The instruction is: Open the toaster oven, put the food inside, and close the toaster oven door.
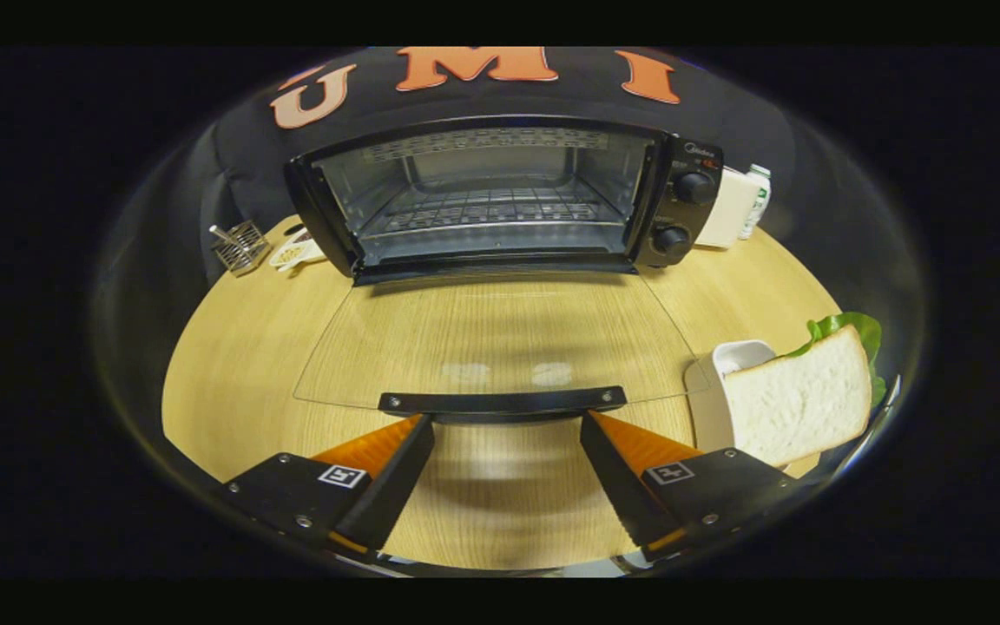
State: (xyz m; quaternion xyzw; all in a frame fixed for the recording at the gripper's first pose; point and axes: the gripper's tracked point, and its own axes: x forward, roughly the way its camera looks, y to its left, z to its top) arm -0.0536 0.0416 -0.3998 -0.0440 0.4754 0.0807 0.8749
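Note:
A black toaster oven (500, 195) stands at the back of a round wooden table (240, 365). Its glass door (500, 338) hangs fully down, lying flat toward me, and the wire rack (487, 208) inside is bare. The door's black handle (502, 402) sits just ahead of my fingertips. My gripper (504, 425) is open, its fingers spread wide with nothing between them. A sandwich of white bread with green lettuce (804, 399) rests on a white plate (708, 408) to the right of my right finger.
Two round knobs (693, 187) sit on the oven's right panel. A white box and a small bottle (743, 204) stand right of the oven. A small wire rack (240, 246) and a small white dish (296, 253) lie to its left.

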